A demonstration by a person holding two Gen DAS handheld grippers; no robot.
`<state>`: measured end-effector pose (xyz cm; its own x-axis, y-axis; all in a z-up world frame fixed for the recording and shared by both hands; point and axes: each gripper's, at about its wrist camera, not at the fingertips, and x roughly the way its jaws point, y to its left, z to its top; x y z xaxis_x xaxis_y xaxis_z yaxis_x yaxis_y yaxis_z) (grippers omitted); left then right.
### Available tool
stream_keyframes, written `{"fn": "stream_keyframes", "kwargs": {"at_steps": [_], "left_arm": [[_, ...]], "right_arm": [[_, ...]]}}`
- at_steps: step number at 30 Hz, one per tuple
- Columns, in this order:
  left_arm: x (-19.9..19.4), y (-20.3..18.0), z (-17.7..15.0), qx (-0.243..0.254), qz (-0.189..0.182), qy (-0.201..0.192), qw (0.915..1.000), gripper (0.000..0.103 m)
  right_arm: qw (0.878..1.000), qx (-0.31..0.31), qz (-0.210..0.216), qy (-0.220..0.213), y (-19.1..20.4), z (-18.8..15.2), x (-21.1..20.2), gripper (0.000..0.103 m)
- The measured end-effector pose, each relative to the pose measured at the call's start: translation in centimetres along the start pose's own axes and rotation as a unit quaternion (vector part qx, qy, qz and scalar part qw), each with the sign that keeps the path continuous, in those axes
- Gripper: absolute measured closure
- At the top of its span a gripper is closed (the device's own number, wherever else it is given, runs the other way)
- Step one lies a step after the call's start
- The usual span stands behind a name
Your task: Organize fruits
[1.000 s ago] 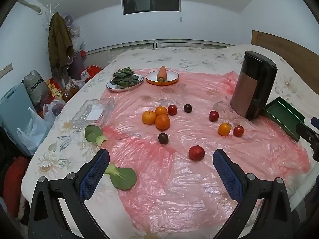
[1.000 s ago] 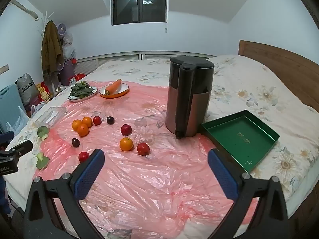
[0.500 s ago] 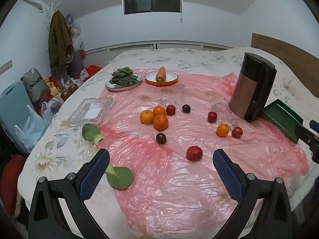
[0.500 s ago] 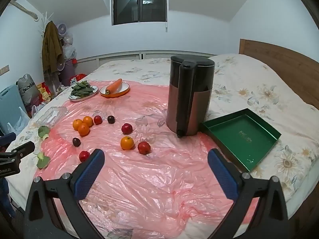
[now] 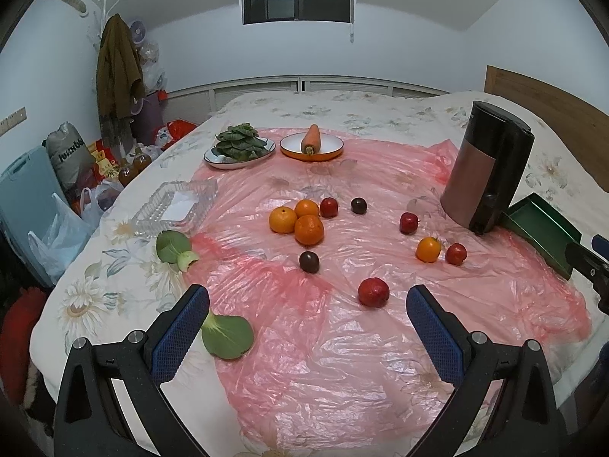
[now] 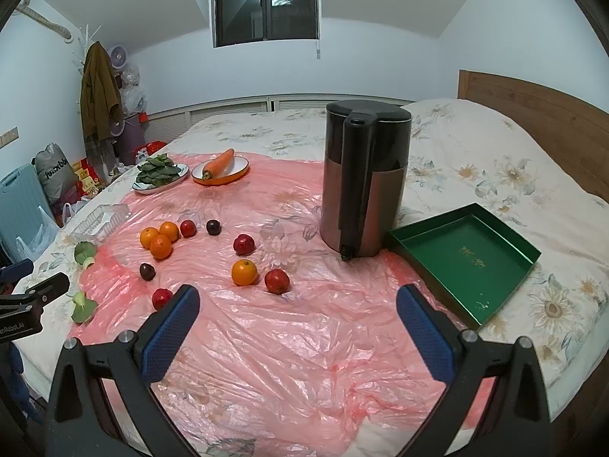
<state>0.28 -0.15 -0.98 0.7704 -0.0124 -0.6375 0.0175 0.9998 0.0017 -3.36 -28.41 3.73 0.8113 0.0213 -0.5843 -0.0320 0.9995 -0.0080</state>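
Note:
Fruit lies loose on a pink plastic sheet (image 5: 342, 342) on the bed. Three oranges (image 5: 300, 221) cluster mid-sheet beside a small red fruit (image 5: 329, 206) and a dark plum (image 5: 358, 205). Another dark plum (image 5: 308, 261) and a red apple (image 5: 373, 292) lie nearer. An orange (image 6: 244, 272) and red fruit (image 6: 277, 281) sit left of the kettle, another red fruit (image 6: 244, 244) behind. My left gripper (image 5: 307, 318) is open and empty, near the red apple. My right gripper (image 6: 298, 316) is open and empty above the sheet.
A tall brown-black kettle (image 6: 363, 179) stands at the right, an open green tray (image 6: 466, 259) beside it. A clear glass tray (image 5: 177, 207), a plate of greens (image 5: 239, 146), a carrot on an orange plate (image 5: 312, 143) and loose bok choy (image 5: 227, 337) lie left and far.
Both views have drifted slightly back and up; the fruit sits a little farther off. Nothing on the sheet has moved and both grippers stay open.

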Motion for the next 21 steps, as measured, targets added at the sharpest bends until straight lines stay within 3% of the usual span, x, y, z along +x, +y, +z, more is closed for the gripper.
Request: {"fn": "stream_keyframes", "kwargs": {"at_steps": [10, 21], "left_arm": [[-0.03, -0.64, 0.18, 0.025, -0.014, 0.008, 0.9996, 0.001], [0.23, 0.17, 0.43, 0.009, -0.024, 0.015, 0.9996, 0.001]], "right_arm": [[1.000, 0.000, 0.013, 0.003, 0.04, 0.07, 0.36, 0.000], [1.000, -0.002, 0.028, 0.003, 0.25, 0.00, 0.29, 0.000]]}}
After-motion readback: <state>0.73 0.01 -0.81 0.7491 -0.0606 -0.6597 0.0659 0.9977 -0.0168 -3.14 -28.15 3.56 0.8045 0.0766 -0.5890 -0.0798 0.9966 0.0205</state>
